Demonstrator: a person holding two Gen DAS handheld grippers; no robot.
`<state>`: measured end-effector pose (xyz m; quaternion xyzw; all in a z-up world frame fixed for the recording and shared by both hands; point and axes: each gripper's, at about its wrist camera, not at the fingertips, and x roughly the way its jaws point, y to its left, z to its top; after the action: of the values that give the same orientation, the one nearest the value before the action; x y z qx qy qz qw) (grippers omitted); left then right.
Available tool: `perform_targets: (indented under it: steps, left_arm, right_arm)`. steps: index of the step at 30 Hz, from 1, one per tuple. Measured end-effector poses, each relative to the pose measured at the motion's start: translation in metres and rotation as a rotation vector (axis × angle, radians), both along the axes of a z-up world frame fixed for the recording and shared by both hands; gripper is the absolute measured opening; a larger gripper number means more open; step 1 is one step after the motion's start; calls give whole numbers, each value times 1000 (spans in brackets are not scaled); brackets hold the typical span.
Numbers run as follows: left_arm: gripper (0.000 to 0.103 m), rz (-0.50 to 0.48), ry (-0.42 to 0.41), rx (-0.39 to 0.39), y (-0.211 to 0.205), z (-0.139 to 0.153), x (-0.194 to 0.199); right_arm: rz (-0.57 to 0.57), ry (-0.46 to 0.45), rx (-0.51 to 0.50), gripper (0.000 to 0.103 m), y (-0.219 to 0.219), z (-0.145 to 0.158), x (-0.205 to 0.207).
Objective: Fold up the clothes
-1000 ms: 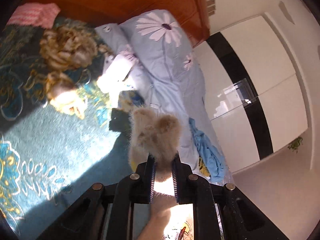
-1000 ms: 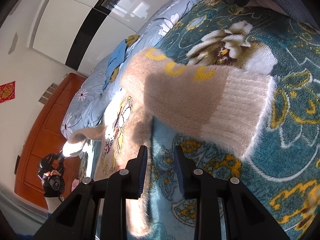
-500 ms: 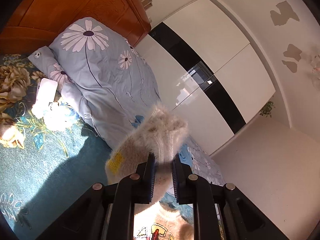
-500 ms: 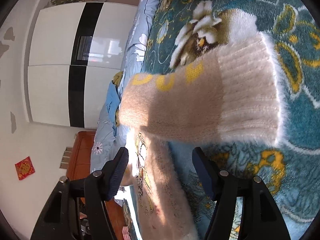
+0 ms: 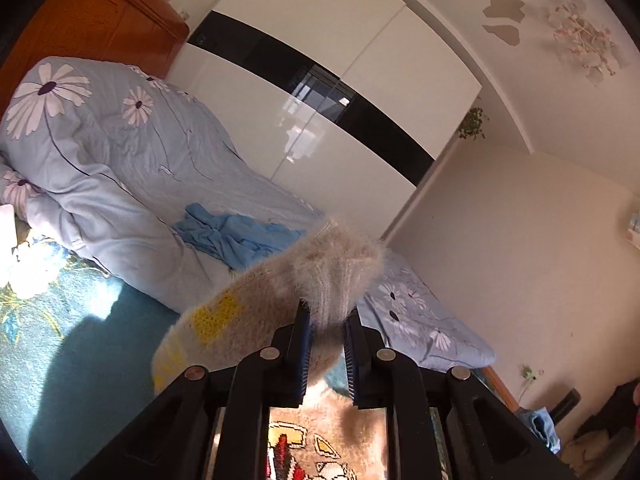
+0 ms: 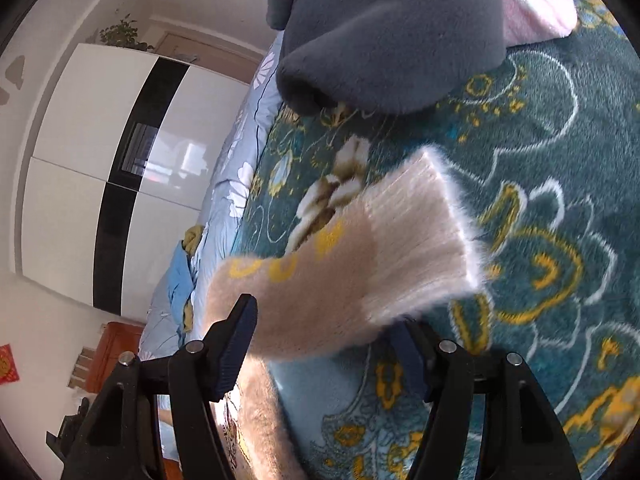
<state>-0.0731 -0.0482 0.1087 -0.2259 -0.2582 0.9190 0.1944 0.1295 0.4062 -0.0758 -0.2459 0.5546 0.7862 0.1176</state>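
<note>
Left claw (image 5: 325, 330) pinches a fluffy beige sweater (image 5: 280, 304) sleeve cuff, lifted above the teal blanket (image 5: 80, 340) beside the blue duvet (image 5: 120, 184). Right claw (image 6: 328, 340) is spread wide, gripping nothing, with the other sleeve (image 6: 360, 260) draped loosely between its fingers. Risk: the fuzzy knit slips from the left pinch, or the right sleeve drags or snags, skewing the fold.

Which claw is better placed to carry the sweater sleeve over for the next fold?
Left. The left claw is shut on the fuzzy beige sleeve and holds it lifted over the teal blanket. The right claw is open, holding nothing, the other sleeve lying across its fingers.
</note>
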Motion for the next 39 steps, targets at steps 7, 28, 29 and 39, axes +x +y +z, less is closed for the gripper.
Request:
perform_targets:
  steps: [7, 28, 29, 39]
  left_arm:
    - [16, -230, -182, -104, 115, -64, -48]
    - [59, -487, -393, -94, 188, -128, -42]
    - [62, -476, -378, -98, 184, -123, -38]
    - [63, -279, -417, -79, 90, -121, -18]
  right_arm:
    - [-22, -8, 22, 67, 21, 3, 8]
    - [49, -33, 135, 18, 27, 12, 5]
    - [56, -32, 149, 14, 25, 15, 4]
    - [115, 102, 446, 9, 29, 140, -39]
